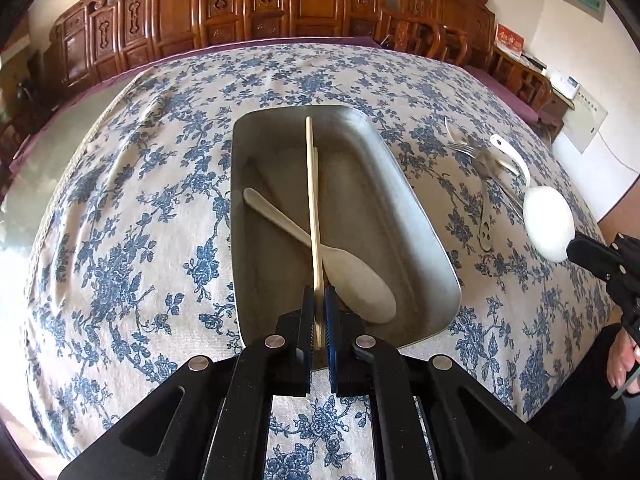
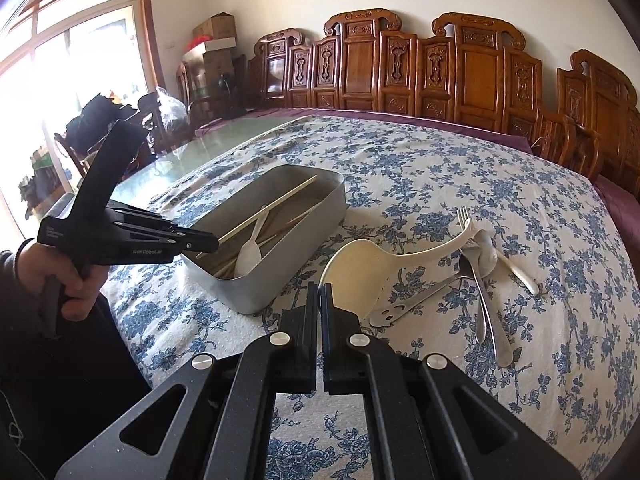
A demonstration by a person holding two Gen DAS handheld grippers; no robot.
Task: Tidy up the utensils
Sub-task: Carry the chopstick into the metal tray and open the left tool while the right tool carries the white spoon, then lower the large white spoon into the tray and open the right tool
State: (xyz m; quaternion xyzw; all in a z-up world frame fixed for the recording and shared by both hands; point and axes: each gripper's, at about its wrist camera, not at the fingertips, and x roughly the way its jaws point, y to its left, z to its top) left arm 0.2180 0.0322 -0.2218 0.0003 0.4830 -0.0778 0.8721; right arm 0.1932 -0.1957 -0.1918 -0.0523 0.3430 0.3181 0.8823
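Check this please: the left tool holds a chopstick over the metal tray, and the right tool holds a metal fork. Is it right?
Not quite. The right tool holds a white rice paddle, not a metal fork; the right wrist view shows it. The left tool does hold a chopstick over the metal tray.

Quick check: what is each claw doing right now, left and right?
Left claw: shut on a chopstick over the metal tray.
Right claw: shut on the white rice paddle.
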